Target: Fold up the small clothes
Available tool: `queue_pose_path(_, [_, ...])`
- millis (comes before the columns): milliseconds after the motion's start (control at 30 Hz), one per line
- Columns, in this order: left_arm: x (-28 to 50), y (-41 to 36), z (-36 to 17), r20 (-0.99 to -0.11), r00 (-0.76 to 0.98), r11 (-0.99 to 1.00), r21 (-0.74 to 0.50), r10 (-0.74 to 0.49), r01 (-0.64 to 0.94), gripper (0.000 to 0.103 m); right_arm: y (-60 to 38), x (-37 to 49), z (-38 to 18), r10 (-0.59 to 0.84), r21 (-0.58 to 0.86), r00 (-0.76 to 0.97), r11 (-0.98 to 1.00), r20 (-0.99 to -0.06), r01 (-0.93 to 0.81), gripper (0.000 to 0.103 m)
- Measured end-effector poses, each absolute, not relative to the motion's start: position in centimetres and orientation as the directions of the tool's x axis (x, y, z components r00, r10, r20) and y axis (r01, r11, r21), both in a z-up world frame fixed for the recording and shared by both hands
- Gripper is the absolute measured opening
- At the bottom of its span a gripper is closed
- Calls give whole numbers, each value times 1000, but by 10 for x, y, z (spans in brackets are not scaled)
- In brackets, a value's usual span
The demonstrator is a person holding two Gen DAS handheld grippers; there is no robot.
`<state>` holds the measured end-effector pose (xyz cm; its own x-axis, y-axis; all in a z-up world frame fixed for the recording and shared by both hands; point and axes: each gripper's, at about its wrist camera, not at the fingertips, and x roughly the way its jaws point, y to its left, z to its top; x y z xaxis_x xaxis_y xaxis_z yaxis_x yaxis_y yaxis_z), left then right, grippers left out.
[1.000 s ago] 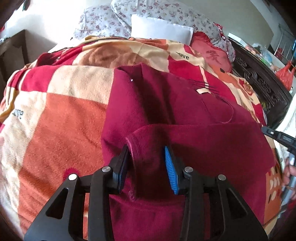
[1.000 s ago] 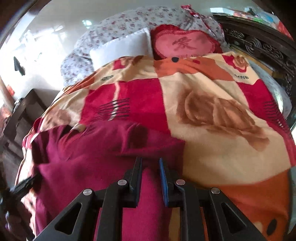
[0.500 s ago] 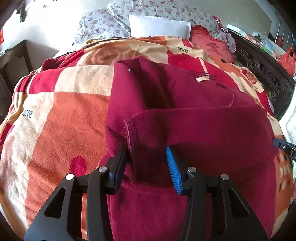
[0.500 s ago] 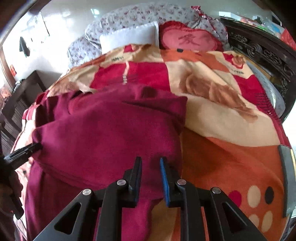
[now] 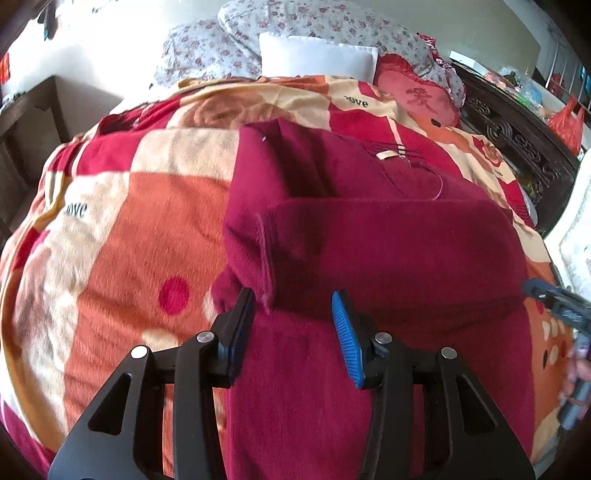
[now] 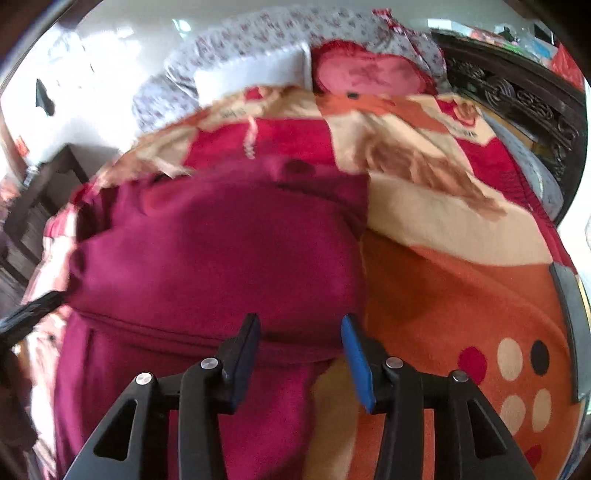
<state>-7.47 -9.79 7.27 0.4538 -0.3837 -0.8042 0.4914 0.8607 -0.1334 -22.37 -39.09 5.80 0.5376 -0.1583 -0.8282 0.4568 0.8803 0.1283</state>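
Garment (image 5: 369, 258), dark red and fleecy, lies on the blanket (image 5: 122, 240) that covers the bed, with its near part doubled over itself so that a thick fold runs across it from side to side. From my left claw's (image 5: 293, 325) camera, the fold's left end, with a pale seam running down it, sits just ahead of my black finger (image 5: 240, 325), and the blue pad (image 5: 347, 339) stands over the cloth below the fold. The jaws are about half apart and neither pad presses on the cloth; I hold nothing there. A small pale tag (image 5: 386, 155) shows on the garment's far part, toward the pillows.

My right claw (image 6: 299, 347) has just been opening. Its jaws now stand about half apart over the fold's lower edge, at the garment's right side, and the cloth lies loose between them, ungripped. The blue pad (image 6: 356, 362) is at the line where the garment ends and the orange blanket (image 6: 443, 295) begins. This view is blurred.

Beyond the garment, at the head of the bed, are a white pillow (image 5: 317, 55), a flowered pillow (image 5: 332, 26) behind it, and a red cushion (image 5: 417, 96) to its right. Each claw's tip shows at the edge of the other's view: the right (image 5: 554, 299) past the garment's right side, the left (image 6: 29, 314) past its left side.
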Motion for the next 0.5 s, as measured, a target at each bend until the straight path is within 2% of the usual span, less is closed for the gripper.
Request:
queue_pose_path(200, [-90,-80,75,-812,451,870,-135,-372,474,43,-392,-238,66,-139,165,547,868,-825,469,44])
queue_pose_path(267, [-95,-75,76,-812,453,873,-134,-369,470,46,-383,-248,76,-128,173,567,878,-813,446,44])
queue_pose_path(333, [-101,-70,77,-808,462,877,-132,-366,463,56,-372,-258,86,-127,168,584,890,-802,424,44])
queue_pose_path(500, [-116,-62,82,-801,465,876,-146,-377,460,57,-349,-280,103,-86,205,622,902,-778,381,45])
